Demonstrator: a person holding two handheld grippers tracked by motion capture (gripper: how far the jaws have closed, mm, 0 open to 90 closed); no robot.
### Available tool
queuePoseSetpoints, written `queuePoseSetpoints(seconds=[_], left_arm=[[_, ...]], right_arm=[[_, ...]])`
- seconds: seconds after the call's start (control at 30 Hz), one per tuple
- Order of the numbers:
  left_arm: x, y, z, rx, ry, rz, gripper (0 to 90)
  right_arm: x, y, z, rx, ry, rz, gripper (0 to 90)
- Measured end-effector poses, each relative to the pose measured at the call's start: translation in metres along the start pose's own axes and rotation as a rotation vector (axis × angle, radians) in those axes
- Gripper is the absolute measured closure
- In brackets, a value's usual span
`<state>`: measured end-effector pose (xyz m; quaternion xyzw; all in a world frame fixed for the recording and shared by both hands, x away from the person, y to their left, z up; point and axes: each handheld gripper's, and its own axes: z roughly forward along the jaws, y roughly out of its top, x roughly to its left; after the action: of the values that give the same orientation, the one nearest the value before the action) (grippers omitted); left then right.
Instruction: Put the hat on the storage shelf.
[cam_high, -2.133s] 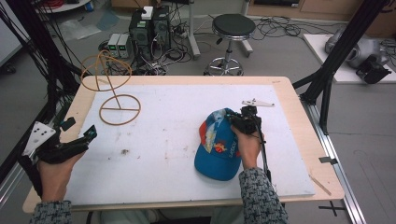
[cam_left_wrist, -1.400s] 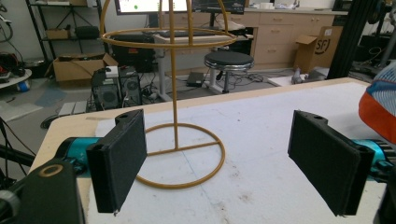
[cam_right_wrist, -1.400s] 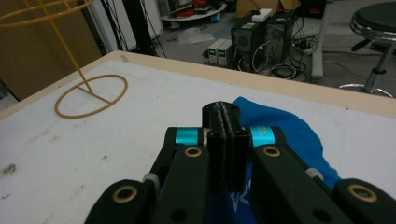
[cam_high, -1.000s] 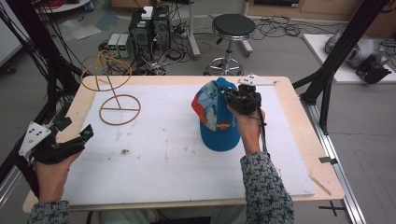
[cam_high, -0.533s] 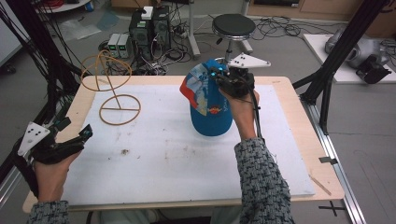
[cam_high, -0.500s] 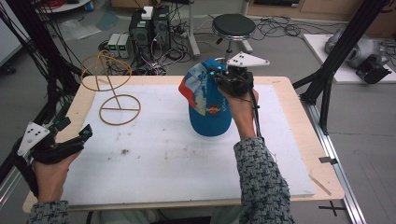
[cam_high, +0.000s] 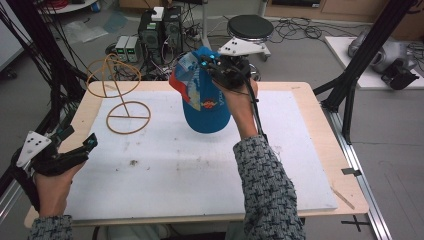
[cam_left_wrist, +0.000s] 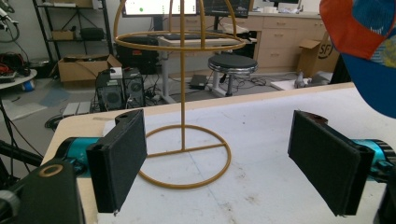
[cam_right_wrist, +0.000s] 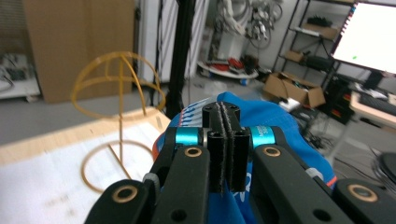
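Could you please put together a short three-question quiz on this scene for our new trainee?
1. True or false: the right claw holds the blue cap up off the table.
2. Which best describes the left claw? A) shut on the cap B) open, holding nothing C) clamped on the stand
3. Fill in: the yellow wire stand sits toward the table's far ____ corner, seen from the person's side.

Key:
1. True
2. B
3. left
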<state>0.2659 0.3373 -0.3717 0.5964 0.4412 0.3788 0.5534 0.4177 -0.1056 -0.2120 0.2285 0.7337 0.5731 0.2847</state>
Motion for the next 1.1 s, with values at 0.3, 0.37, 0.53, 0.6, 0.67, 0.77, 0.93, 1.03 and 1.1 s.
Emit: queuePoseSetpoints(seconds=[0.3,0.37,0.53,0.6,0.67,0.77,0.93,1.03,1.1], left_arm=[[0.002,0.000,0.000,0.002,0.004,0.004,19.7],[0.001,0.000,0.000,0.001,0.004,0.002,19.7],[0.002,-0.001,0.000,0.001,0.004,0.002,19.7],[0.002,-0.001,0.000,0.000,0.004,0.001,19.7],[0.002,0.000,0.000,0.000,0.005,0.001,19.7],[0.002,-0.001,0.000,0.000,0.006,0.000,19.7],[0.002,0.000,0.000,-0.001,0.003,0.005,19.7],[0.002,0.001,-0.001,-0.004,0.002,0.003,19.7],[0.002,0.001,-0.001,-0.007,0.002,0.002,19.7]], right_arm=[[0.013,0.027,0.023,-0.043,0.035,-0.025,89.6],[0.015,0.031,0.027,-0.049,0.043,-0.028,89.6],[0.022,0.042,0.039,-0.059,0.063,-0.035,89.6],[0.025,0.046,0.044,-0.066,0.074,-0.032,89.6],[0.028,0.050,0.049,-0.069,0.078,-0.034,89.6],[0.033,0.056,0.056,-0.067,0.088,-0.041,89.6],[0.041,0.066,0.069,-0.079,0.108,-0.049,89.6],[0.047,0.072,0.077,-0.082,0.122,-0.059,89.6],[0.051,0.075,0.083,-0.077,0.130,-0.059,89.6]])
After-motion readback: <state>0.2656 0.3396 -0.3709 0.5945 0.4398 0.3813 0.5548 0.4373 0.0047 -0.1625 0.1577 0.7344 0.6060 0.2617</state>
